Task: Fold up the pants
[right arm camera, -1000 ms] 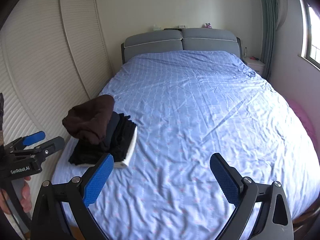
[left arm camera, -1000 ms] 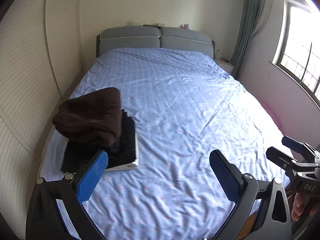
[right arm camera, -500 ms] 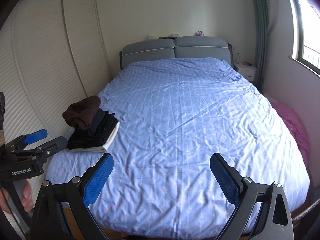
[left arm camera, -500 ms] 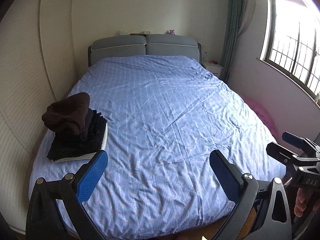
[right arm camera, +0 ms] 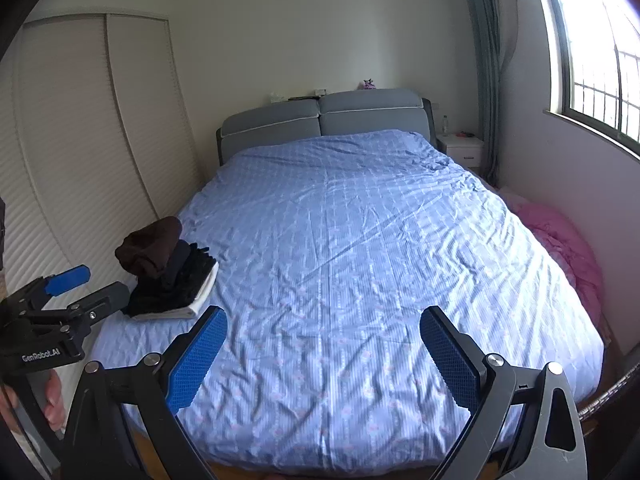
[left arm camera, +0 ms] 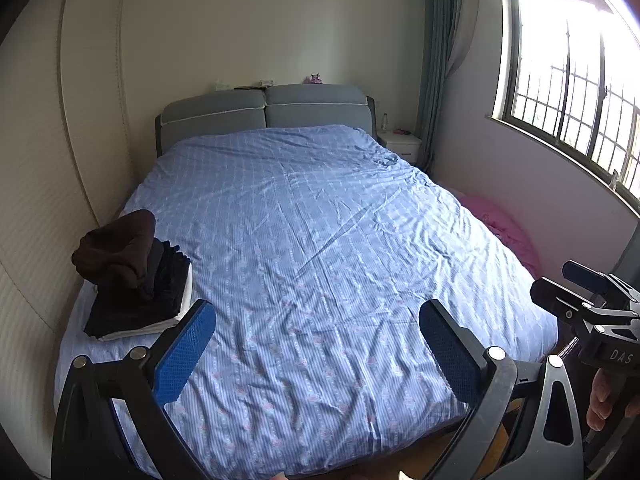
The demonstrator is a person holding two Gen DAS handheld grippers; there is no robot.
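Note:
A stack of folded clothes [left arm camera: 140, 296] lies near the left front corner of the blue bed [left arm camera: 320, 248], with a brown folded garment [left arm camera: 116, 252] on top, black ones under it and a white one at the bottom. The right wrist view shows the same stack [right arm camera: 172, 280] and brown garment [right arm camera: 150, 246]. My left gripper [left arm camera: 316, 348] stands open and empty over the foot of the bed. My right gripper [right arm camera: 322, 350] is open and empty too. Each gripper's body shows at the edge of the other's view.
Louvred wardrobe doors [right arm camera: 80, 152] run along the left wall. A grey headboard [left arm camera: 264, 114] and a white nightstand [left arm camera: 400, 146] stand at the far end. A pink bundle [right arm camera: 560, 240] lies between bed and the window wall. A hand [left arm camera: 604, 396] grips the right tool.
Both grippers have pulled back and up from the bed, so the stack looks smaller and farther. More of the room and window shows. Both stay open and empty.

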